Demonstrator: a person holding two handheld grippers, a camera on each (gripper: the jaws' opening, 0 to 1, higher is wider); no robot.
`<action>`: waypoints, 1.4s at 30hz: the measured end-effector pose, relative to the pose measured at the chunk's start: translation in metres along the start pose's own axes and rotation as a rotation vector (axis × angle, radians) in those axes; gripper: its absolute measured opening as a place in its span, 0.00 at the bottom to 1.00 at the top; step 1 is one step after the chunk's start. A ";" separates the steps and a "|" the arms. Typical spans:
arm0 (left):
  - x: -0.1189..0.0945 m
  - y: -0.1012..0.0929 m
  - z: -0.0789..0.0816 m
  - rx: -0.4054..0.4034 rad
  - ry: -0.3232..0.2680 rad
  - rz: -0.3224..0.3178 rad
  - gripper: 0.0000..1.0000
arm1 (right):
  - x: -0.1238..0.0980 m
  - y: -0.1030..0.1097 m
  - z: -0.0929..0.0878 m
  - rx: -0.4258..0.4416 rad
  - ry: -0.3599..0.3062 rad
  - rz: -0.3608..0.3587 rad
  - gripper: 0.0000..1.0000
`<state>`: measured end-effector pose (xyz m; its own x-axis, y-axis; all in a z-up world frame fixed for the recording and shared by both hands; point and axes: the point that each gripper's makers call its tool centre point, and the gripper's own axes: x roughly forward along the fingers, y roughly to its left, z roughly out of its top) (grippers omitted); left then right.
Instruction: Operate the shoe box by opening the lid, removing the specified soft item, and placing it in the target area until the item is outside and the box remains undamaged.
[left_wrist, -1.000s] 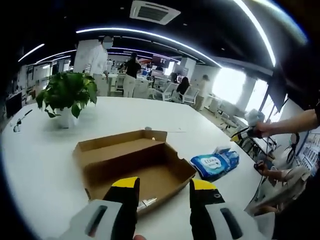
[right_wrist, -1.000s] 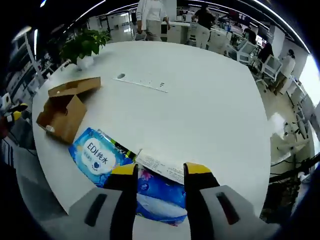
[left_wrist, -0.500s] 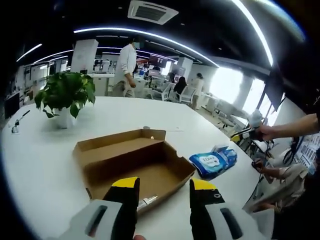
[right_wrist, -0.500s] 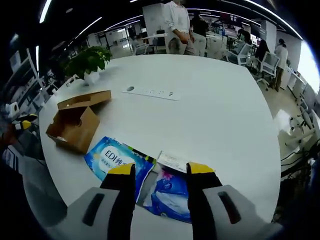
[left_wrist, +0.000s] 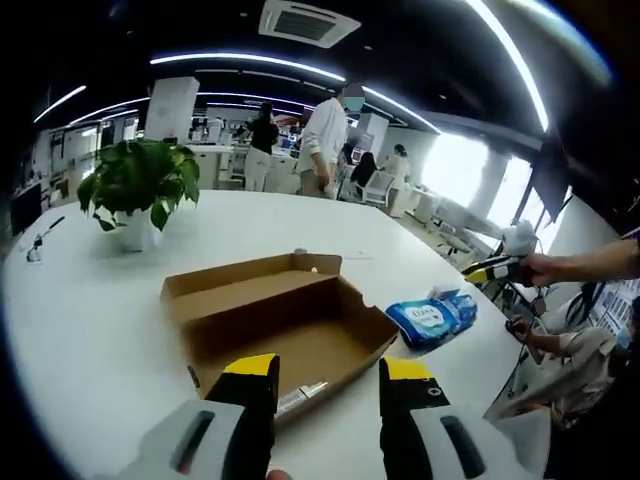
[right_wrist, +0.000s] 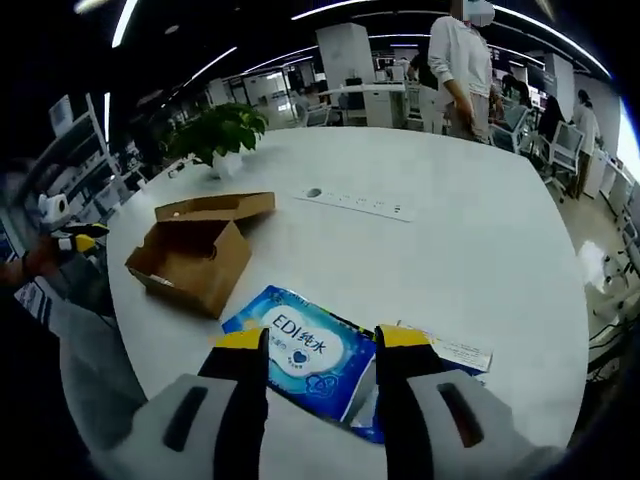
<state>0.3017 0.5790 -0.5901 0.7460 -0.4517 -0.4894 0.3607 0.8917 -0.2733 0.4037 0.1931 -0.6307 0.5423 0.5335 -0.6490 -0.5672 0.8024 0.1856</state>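
The left gripper has its jaws spread with nothing between them, close over the near edge of the open brown shoe box. The right gripper is spread too, over the blue wipes pack; its near end is hidden behind the jaws. The pack lies on the white table, outside the box. Far off stands a green plant.

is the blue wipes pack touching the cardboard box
Apart. The left gripper view shows bare white table between the wipes pack and the box; the right gripper view shows a narrower gap.
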 end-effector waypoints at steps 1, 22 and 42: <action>-0.001 0.003 -0.002 -0.003 0.002 0.003 0.41 | 0.002 0.011 -0.002 -0.002 -0.002 0.018 0.40; 0.002 0.030 -0.025 0.017 0.064 0.002 0.41 | 0.019 0.099 -0.030 0.046 -0.055 0.154 0.39; 0.061 0.048 -0.030 0.188 0.233 -0.097 0.41 | -0.020 0.118 -0.049 0.060 -0.119 0.073 0.38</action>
<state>0.3479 0.5933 -0.6581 0.5628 -0.5095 -0.6509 0.5373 0.8239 -0.1803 0.2957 0.2640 -0.6321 0.5725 0.6164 -0.5407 -0.5719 0.7727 0.2753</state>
